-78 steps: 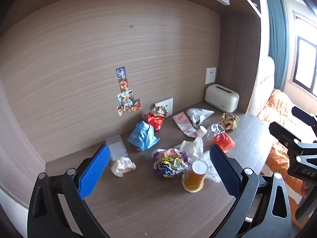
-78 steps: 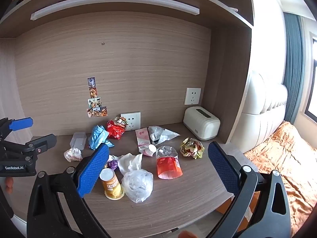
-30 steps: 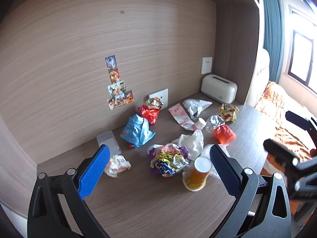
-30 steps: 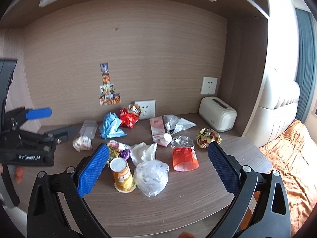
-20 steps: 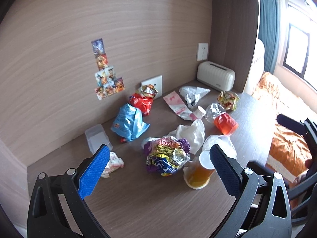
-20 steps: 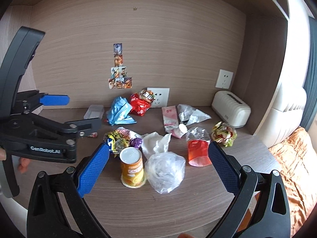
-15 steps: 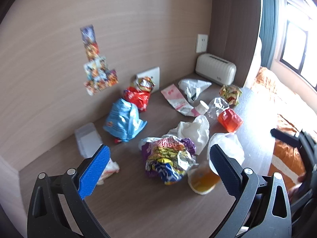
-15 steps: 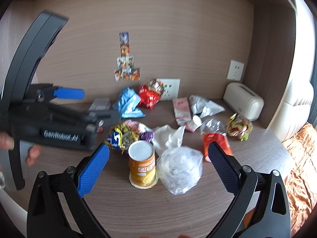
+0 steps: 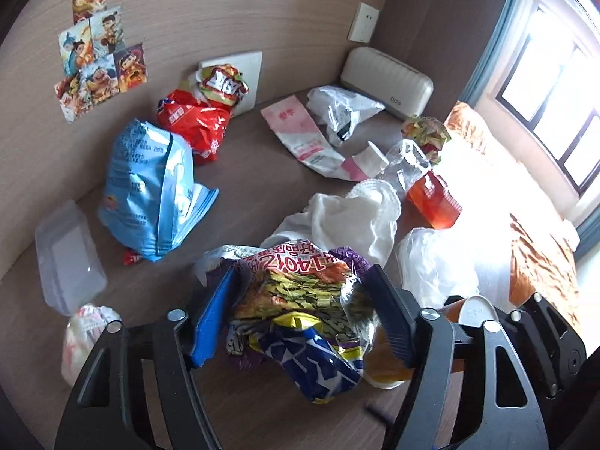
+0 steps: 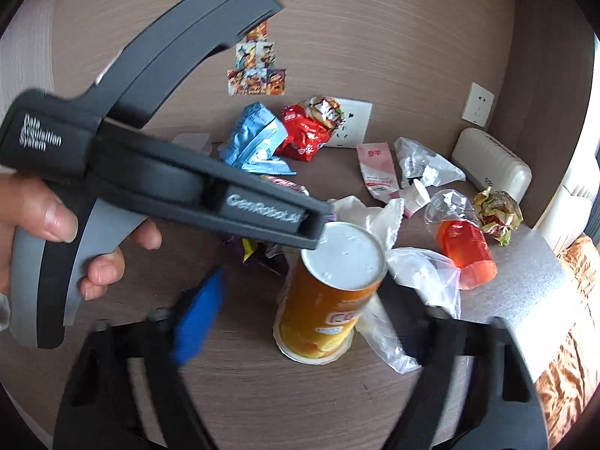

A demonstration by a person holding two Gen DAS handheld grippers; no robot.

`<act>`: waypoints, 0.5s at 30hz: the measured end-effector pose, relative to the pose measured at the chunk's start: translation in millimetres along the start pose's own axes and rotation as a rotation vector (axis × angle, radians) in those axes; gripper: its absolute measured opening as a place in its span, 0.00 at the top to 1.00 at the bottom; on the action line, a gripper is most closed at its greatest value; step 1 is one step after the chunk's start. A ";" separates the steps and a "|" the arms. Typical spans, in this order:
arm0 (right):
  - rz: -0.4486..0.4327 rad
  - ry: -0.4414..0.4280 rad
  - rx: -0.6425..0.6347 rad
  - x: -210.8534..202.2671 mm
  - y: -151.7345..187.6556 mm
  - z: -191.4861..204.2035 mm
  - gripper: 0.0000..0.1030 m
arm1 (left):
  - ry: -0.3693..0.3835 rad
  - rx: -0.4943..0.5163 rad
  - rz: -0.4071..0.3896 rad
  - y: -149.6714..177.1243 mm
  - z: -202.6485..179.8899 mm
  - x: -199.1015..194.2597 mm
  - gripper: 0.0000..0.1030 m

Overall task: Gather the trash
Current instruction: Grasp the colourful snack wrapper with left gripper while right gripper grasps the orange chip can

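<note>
Trash lies scattered on a wooden desk. My left gripper has its blue pads on both sides of a crumpled yellow, purple and blue snack wrapper and looks closed onto it. My right gripper is open, its fingers on either side of an upright orange paper cup with a white lid, not touching it. The left gripper's body crosses the right wrist view just above the cup. The cup also shows in the left wrist view, partly hidden behind the fingers.
Also on the desk: a blue bag, red bags, a pink carton, clear plastic bags, a white bag, an orange plastic cup, a clear box, a small wad. A toaster stands at the back right. A bed lies right.
Both grippers have moved down and forward to the desk. The left one has narrowed around the snack wrapper. The right one has come around the orange cup, still open.
</note>
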State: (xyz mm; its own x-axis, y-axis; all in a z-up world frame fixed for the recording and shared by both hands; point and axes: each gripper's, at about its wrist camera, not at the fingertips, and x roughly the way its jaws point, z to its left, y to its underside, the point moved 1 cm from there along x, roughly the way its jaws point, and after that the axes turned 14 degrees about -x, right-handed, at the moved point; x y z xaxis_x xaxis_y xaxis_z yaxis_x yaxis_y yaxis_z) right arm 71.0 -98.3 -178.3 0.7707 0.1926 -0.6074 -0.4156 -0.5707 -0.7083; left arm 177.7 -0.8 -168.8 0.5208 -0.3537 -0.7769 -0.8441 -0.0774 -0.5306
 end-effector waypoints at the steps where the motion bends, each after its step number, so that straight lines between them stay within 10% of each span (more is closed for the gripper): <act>1: 0.012 0.020 -0.001 1.3 0.7 -1.3 0.52 | 0.005 0.003 -0.004 0.7 0.5 -0.7 0.36; 15: 0.024 0.088 0.124 -63.0 -2.5 -7.7 0.57 | 0.014 0.023 -0.075 25.6 20.3 -53.1 0.41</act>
State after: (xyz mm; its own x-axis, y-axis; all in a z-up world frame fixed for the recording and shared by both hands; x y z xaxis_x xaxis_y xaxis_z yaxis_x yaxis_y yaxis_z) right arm 27.2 -115.2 -135.5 0.7971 0.1060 -0.5944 -0.4865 -0.4704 -0.7363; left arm 131.1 34.9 -148.1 0.5804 -0.3611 -0.7299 -0.7995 -0.0826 -0.5949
